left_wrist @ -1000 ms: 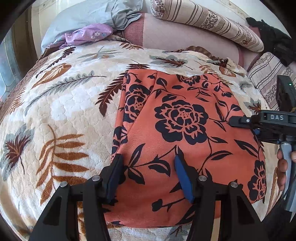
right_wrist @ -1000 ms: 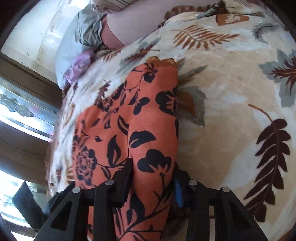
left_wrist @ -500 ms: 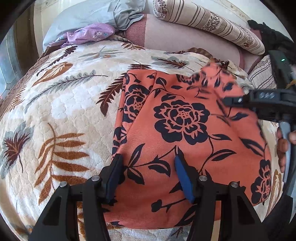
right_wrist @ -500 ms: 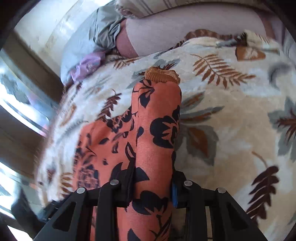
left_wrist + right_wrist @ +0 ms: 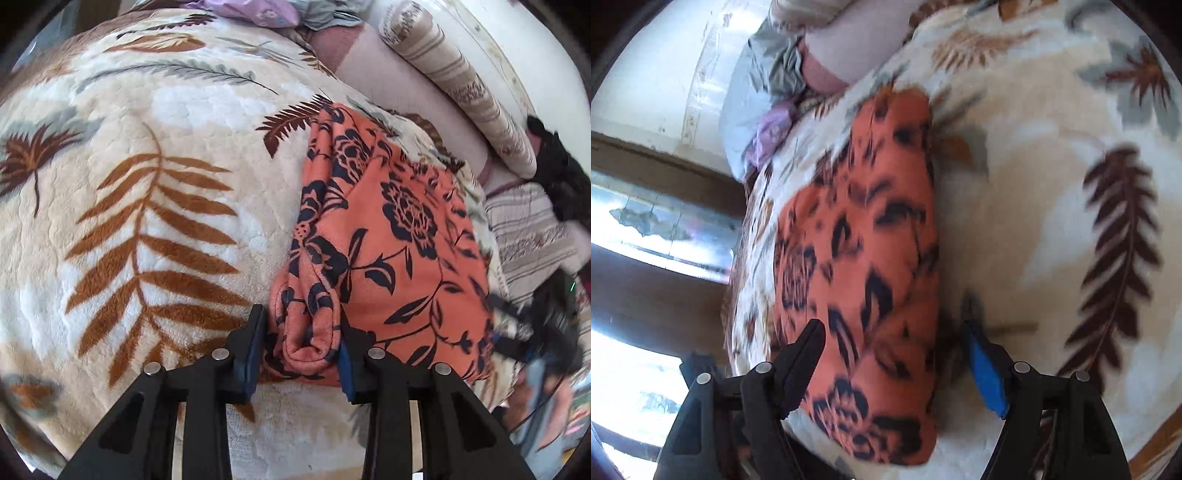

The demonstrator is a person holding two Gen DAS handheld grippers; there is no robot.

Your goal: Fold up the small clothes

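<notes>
Orange floral garment [image 5: 399, 251] lying on leaf-print blanket [image 5: 147, 206], folded lengthwise into narrower panel. Left gripper [image 5: 301, 347] just closing, pinching bunched near corner. Right gripper [image 5: 894, 354] just opening, spread wide over garment's edge, gripping nothing. Left, seemingly: cross fold, flattening.

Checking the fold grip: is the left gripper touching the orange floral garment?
Touching. In the left wrist view the left gripper has closed in on a bunched roll of the orange floral garment, which fills the space between its pads.
</notes>
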